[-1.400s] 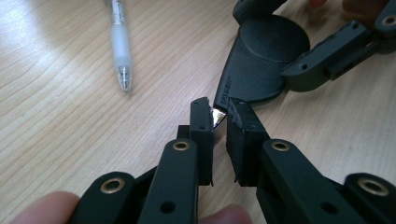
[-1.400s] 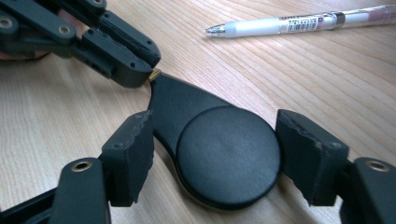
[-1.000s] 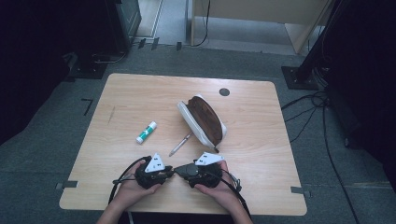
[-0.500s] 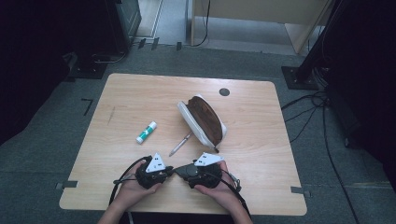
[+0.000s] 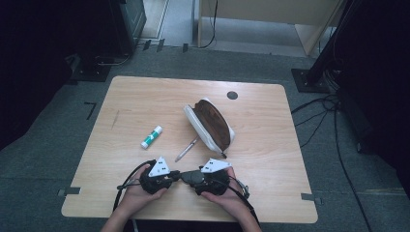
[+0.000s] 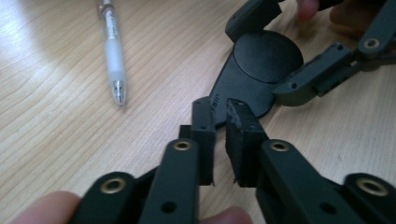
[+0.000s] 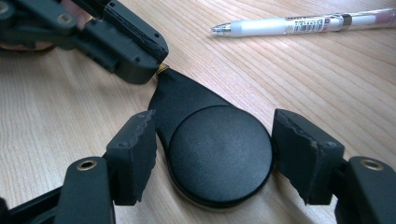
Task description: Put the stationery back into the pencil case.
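A black round disc with a pointed flat tab [image 7: 219, 154] lies on the wooden table [image 5: 145, 96] near its front edge. My right gripper [image 7: 215, 144] has its jaws against both sides of the disc. My left gripper [image 6: 219, 109] is shut on the tab's tip, where a small brass bit [image 7: 162, 69] shows. In the high view the left gripper [image 5: 178, 175] and the right gripper [image 5: 194, 178] point at each other, each held by a hand. A white pen [image 5: 186, 149] lies just beyond them, its tip towards the grippers.
A brown and white pencil case [image 5: 211, 125] lies open at the table's middle. A green and white glue stick [image 5: 151, 137] rests left of the pen. A dark round grommet [image 5: 232, 95] sits near the far edge. Cables trail off the front edge.
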{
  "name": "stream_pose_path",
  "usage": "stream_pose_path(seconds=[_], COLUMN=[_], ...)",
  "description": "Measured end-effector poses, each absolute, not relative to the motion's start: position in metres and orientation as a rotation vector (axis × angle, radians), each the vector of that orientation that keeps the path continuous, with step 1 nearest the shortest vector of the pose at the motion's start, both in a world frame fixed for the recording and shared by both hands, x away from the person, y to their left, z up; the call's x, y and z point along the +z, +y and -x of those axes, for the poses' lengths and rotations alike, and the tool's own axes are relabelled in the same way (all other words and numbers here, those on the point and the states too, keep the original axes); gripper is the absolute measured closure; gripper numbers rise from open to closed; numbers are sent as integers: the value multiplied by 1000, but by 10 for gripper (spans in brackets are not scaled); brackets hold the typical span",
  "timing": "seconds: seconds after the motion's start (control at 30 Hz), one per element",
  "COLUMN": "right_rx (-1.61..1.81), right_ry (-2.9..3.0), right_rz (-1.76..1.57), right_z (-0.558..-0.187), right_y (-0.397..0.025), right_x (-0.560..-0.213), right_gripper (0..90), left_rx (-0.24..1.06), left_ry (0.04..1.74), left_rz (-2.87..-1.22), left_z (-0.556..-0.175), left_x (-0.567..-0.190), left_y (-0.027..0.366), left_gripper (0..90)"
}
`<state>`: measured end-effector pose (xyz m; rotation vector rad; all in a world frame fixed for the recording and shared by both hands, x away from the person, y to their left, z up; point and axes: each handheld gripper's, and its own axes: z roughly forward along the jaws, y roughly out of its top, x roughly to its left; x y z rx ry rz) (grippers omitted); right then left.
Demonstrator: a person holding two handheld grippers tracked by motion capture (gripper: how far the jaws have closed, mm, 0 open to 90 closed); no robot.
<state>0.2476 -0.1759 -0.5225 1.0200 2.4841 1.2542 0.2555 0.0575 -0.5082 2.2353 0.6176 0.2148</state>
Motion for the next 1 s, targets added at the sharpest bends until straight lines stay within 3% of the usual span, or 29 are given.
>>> stream_pose_path(seconds=[0.1,0.2,0.27,0.53,0.8,1.0], right_rx=[1253,1267,1278,1282,1326,1401], right_ry=[2481,2483,2487,2503,2548,2569], right_rz=[-1023,-1026,-1027,-1003,-966,-1038], right_z=[-248,-248,-249,-248,-247,-251], right_y=[-176,-177,-178,-178,-182,-187], right_x=[-522,-522,-522,-522,-523,-523], right_gripper=[326,399,403,408,416,417], left_rx=[236,249,252,295,287,296], left_ry=[600,585,584,610,599,556], left_rz=[-2268,-2292,-2291,-2257,-2272,-2273], left_z=[-255,-254,-254,-256,-259,-257], left_x=[-511,-514,-514,-512,-515,-516], left_y=[55,50,49,58,61,60], left_gripper=[640,578,554,543,619,586])
